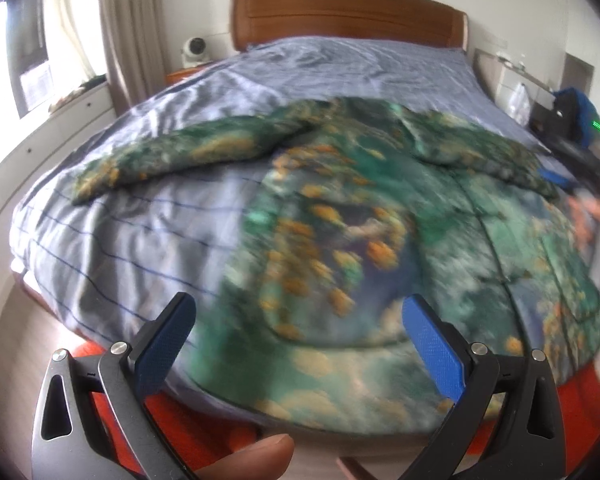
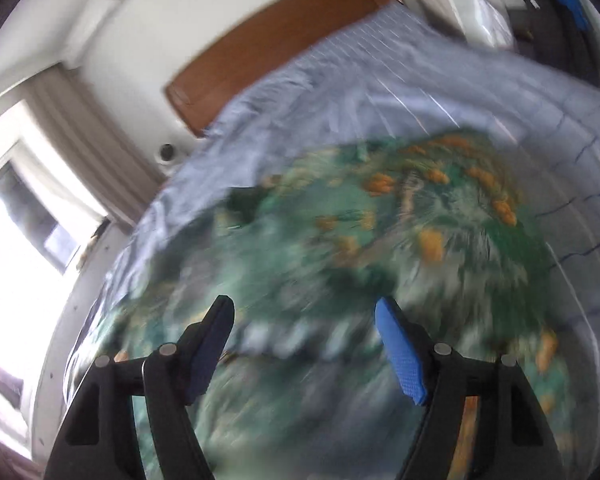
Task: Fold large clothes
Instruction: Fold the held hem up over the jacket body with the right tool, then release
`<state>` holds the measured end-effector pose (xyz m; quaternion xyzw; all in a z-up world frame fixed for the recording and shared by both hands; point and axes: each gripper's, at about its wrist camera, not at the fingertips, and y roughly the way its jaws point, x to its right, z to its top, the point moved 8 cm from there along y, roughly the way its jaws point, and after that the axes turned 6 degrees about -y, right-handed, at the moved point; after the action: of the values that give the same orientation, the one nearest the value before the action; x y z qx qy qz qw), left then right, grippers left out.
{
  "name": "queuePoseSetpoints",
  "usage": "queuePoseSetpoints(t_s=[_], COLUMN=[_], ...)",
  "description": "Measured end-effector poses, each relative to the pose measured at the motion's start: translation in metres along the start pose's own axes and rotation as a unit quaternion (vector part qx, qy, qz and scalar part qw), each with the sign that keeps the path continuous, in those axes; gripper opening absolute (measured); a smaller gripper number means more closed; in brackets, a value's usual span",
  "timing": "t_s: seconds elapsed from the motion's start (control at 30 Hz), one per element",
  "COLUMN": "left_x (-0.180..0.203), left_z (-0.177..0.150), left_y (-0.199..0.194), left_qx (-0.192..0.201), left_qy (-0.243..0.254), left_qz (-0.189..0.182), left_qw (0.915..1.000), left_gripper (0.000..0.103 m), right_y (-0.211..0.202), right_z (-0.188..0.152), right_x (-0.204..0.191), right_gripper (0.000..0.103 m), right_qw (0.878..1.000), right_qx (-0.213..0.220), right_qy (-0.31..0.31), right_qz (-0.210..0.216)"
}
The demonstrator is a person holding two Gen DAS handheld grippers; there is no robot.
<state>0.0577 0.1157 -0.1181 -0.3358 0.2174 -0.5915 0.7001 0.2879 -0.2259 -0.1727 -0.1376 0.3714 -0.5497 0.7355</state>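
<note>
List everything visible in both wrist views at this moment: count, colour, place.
green and orange patterned long-sleeved garment: one, spread flat on the bed, sleeves out
pale blue striped bed cover: one, under the garment
brown wooden headboard: one, far end of the bed
small white round device: one, beside the headboard
beige curtain: one, by the window
left gripper: black, blue pads, open over the garment's near edge
right gripper: black, blue pads, open above the garment
hand: one, blurred, right edge

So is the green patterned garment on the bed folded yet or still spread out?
Spread out: the garment lies flat on the bed, both sleeves out sideways.
</note>
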Motion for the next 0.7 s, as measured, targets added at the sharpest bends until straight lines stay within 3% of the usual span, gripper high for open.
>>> queuePoseSetpoints(t_s=[0.1, 0.17, 0.27, 0.33, 0.43, 0.47, 0.53, 0.57, 0.6, 0.7], left_x=[-0.026, -0.045, -0.097, -0.124, -0.140, -0.141, -0.145, -0.144, -0.146, -0.141], left_z=[0.030, 0.048, 0.070, 0.082, 0.091, 0.091, 0.077, 0.072, 0.072, 0.070], left_y=[0.020, 0.048, 0.098, 0.126, 0.164, 0.180, 0.219, 0.227, 0.224, 0.218], left_qx=[-0.017, -0.041, -0.035, -0.015, 0.004, -0.006, -0.062, -0.065, -0.040, -0.017], left_qy=[0.008, 0.011, -0.035, -0.067, -0.083, -0.075, -0.055, -0.056, -0.062, -0.043], left_qz=[-0.005, -0.020, 0.045, 0.069, 0.081, 0.082, 0.101, 0.092, 0.093, 0.119], left_qw=[0.9998, 0.9989, 0.9978, 0.9953, 0.9933, 0.9938, 0.9914, 0.9920, 0.9930, 0.9918], left_gripper=[0.103, 0.103, 0.103, 0.102, 0.103, 0.103, 0.103, 0.103, 0.103, 0.103], right_y=[-0.033, -0.069, -0.114, -0.137, -0.155, -0.159, -0.164, -0.165, -0.168, -0.164], right_z=[-0.019, -0.041, -0.083, -0.121, -0.158, -0.165, -0.158, -0.150, -0.146, -0.147], right_x=[-0.026, -0.019, 0.004, 0.013, 0.024, 0.029, 0.034, 0.036, 0.039, 0.054], right_gripper=[0.079, 0.083, 0.089, 0.089, 0.089, 0.089, 0.089, 0.089, 0.089, 0.089], right_qw=[0.998, 0.994, 0.979, 0.965, 0.952, 0.951, 0.952, 0.951, 0.950, 0.952], right_qx=[0.023, 0.048, 0.082, 0.085, 0.075, 0.075, 0.092, 0.109, 0.119, 0.109], right_qy=[-0.059, -0.087, -0.115, -0.145, -0.171, -0.164, -0.151, -0.142, -0.135, -0.118], right_qz=[-0.015, -0.056, -0.144, -0.200, -0.244, -0.250, -0.249, -0.251, -0.254, -0.260])
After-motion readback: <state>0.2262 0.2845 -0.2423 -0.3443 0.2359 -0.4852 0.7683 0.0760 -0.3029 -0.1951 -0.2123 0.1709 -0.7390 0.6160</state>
